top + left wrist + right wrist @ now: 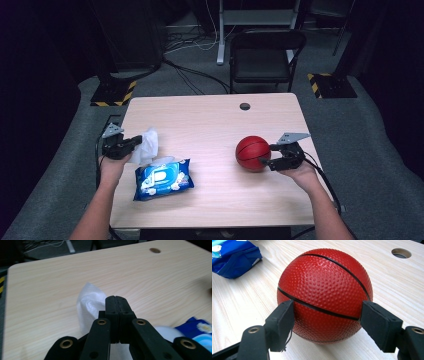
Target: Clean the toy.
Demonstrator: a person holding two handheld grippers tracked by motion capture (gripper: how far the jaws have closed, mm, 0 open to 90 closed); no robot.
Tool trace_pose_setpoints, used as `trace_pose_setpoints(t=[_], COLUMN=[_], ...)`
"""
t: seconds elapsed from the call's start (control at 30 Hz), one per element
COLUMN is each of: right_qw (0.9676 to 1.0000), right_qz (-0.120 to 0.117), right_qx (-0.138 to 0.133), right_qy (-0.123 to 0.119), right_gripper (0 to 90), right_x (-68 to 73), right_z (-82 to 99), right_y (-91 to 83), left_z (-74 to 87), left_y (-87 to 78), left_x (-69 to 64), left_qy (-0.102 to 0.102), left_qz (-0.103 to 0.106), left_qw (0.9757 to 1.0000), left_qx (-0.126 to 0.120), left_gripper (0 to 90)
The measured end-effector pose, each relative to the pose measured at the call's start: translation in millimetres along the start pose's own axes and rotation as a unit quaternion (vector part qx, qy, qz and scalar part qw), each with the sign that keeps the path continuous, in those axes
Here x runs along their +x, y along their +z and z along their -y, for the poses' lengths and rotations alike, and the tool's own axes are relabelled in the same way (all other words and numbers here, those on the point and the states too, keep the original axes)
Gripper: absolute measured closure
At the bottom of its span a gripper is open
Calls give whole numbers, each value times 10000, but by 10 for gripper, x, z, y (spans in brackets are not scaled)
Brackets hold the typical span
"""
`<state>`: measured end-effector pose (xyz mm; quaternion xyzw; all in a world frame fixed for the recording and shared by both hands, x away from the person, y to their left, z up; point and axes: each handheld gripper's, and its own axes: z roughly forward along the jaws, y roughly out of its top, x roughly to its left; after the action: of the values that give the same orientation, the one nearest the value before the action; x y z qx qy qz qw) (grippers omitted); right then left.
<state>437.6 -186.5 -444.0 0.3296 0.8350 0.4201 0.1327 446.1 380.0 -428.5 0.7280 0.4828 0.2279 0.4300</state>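
My left gripper (136, 142) is at the table's left side, shut on a white wipe (148, 144) that hangs crumpled from its jaws. In the left gripper view the jaws (116, 300) stand pressed together, and the wipe (90, 305) bulges out to their left. A blue wipe pack (162, 179) lies flat just right of and nearer than that hand, with white wipe material at its top opening. My right gripper (265, 154) is shut on a red mini basketball (252, 153) that rests on the table. Its pads (282, 322) press both sides of the ball (324, 290).
The light wooden table (210, 120) has a cable hole (244, 106) near its far edge. A black chair (265, 55) stands beyond the table. The blue pack's corner (234, 257) lies left of the ball.
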Motion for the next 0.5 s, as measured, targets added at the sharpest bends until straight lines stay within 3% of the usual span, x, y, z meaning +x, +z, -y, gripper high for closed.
trace_pose_setpoints(t=[0.2,0.37,0.43,0.5], right_qw=[10000,10000,10000,10000], right_qz=[-16,-30,-28,-25], right_qx=[26,39,39,45], right_qy=[-3,-11,-27,-33], right_gripper=[269,270,272,272], right_x=[1,3,4,8], right_z=[1,1,-1,-2], right_y=[8,15,18,22], left_z=[219,328,336,307], left_y=[-70,-97,-116,-130], left_x=[231,305,320,295], left_qy=[-271,-317,-408,-397], left_qz=[-234,-322,-323,-472], left_qw=[9993,9989,9986,9980], left_qx=[68,151,108,123], left_gripper=[891,877,806,683])
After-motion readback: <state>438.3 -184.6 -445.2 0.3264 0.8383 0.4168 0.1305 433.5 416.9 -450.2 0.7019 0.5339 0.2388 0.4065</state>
